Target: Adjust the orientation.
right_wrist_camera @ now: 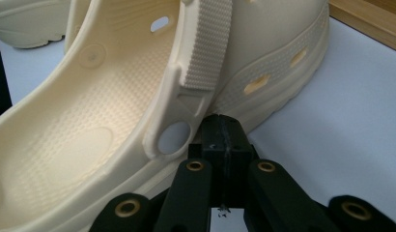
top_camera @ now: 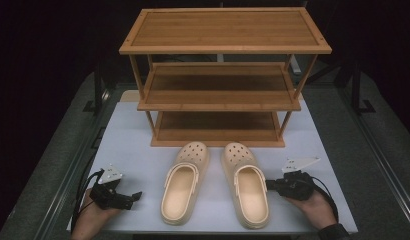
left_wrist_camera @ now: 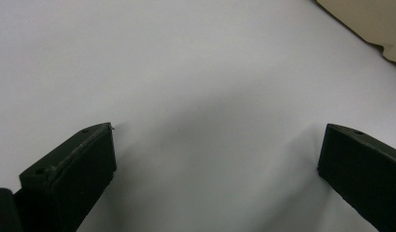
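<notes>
A: Start at the right gripper (right_wrist_camera: 224,128). Its 2 black jaws are pressed flat together with nothing between them, and the tip sits right against the outer side wall of the right cream foam clog (right_wrist_camera: 138,96), just by the strap pivot.

B: So no hold on it yet?

A: None that shows. In the high view the right gripper (top_camera: 271,185) lies beside that right clog (top_camera: 247,190) at its mid-length. The left gripper (left_wrist_camera: 215,159) is the opposite: jaws spread wide, holding nothing, over the bare white table top (left_wrist_camera: 186,72). From above, the left gripper (top_camera: 135,197) rests near the left cream foam clog (top_camera: 182,189) without touching it.

B: And the pair?

A: Side by side on the table, toes pointing at the 3-tier wooden shoe rack (top_camera: 223,50) just behind them.

B: Then the step looks like picking up the right clog for a shelf.

A: Likely. To do it well, the right jaws should open first, then straddle the side wall, 1 jaw inside and 1 outside. A push with closed jaws would probably just slide the light clog into its neighbour.
</notes>
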`<state>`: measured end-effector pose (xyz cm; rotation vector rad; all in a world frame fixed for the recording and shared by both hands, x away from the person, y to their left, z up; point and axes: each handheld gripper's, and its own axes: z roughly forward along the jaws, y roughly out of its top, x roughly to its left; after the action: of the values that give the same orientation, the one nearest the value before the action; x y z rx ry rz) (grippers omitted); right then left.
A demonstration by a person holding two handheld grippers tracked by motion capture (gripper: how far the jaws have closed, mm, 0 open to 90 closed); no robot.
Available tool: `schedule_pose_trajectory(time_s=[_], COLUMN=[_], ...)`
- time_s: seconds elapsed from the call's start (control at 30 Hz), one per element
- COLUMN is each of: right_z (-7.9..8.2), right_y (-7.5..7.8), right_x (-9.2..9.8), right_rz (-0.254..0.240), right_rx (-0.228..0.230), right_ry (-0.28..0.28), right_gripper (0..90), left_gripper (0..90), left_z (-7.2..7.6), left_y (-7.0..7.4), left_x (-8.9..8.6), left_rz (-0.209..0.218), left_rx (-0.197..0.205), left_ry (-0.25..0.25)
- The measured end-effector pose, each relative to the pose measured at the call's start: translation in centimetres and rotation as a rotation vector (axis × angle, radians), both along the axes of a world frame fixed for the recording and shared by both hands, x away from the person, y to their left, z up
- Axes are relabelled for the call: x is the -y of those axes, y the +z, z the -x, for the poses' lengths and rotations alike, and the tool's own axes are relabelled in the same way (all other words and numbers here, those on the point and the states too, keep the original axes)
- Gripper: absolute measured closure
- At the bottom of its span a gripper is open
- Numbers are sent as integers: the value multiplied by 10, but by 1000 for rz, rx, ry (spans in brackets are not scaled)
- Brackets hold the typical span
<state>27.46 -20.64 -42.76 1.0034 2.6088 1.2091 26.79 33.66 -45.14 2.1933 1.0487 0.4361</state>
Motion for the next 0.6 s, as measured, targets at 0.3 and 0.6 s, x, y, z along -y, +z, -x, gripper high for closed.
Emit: schedule_pose_trajectory(time_s=[0.3,0.6], right_z=[-19,-37], right_y=[0,-5], right_x=[10,-9], right_rz=[-64,-49], right_rx=[-9,-23], right_ry=[-68,-32], right_gripper=[899,899], left_gripper=[0,0], left_z=[0,0], left_y=[0,0], left_x=[0,0], left_rz=[0,1], left_rx=[-1,-3], left_ry=[0,1])
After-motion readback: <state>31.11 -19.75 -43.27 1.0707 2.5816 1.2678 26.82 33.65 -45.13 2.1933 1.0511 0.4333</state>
